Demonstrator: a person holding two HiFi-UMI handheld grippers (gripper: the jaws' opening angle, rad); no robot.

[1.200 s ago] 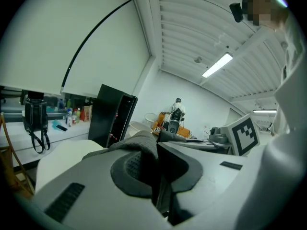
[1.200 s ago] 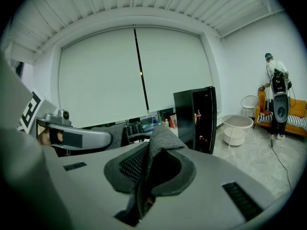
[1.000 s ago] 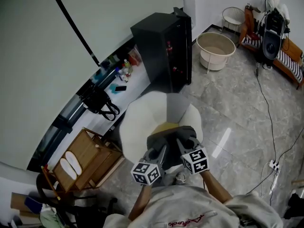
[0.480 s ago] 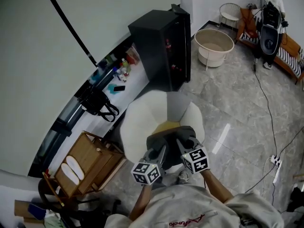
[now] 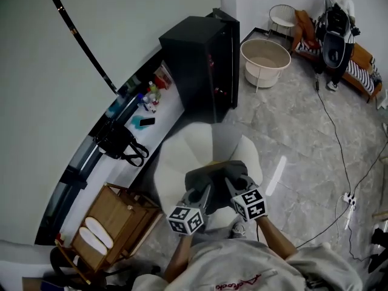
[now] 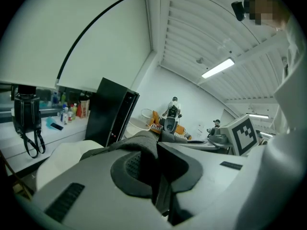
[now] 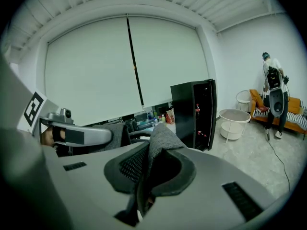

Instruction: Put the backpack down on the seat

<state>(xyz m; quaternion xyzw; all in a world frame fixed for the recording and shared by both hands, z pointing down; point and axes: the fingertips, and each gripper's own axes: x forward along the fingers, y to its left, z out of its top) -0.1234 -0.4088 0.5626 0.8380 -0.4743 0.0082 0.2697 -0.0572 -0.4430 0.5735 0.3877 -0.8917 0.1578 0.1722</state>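
A grey backpack (image 5: 213, 176) hangs over a white round seat (image 5: 179, 156) in the head view. My left gripper (image 5: 202, 196) is shut on a fold of its grey fabric (image 6: 139, 145) at the left side. My right gripper (image 5: 233, 185) is shut on another fold of the fabric (image 7: 160, 135) at the right side. The two grippers stand close together, just below the pack's near edge. In the left gripper view the seat (image 6: 60, 155) shows pale below and left of the jaws. The lower part of the pack is hidden by the grippers.
A tall black cabinet (image 5: 203, 59) stands just beyond the seat. A white tub (image 5: 265, 59) and a person (image 5: 333, 23) are at the far right. A wooden rack with slippers (image 5: 112, 220) is at the left; a black bag (image 5: 118, 143) hangs from the window ledge. Cables (image 5: 348, 199) cross the floor.
The head view has swung a little, so the room has slid up and left. Both grippers keep their hold on the backpack over the seat.
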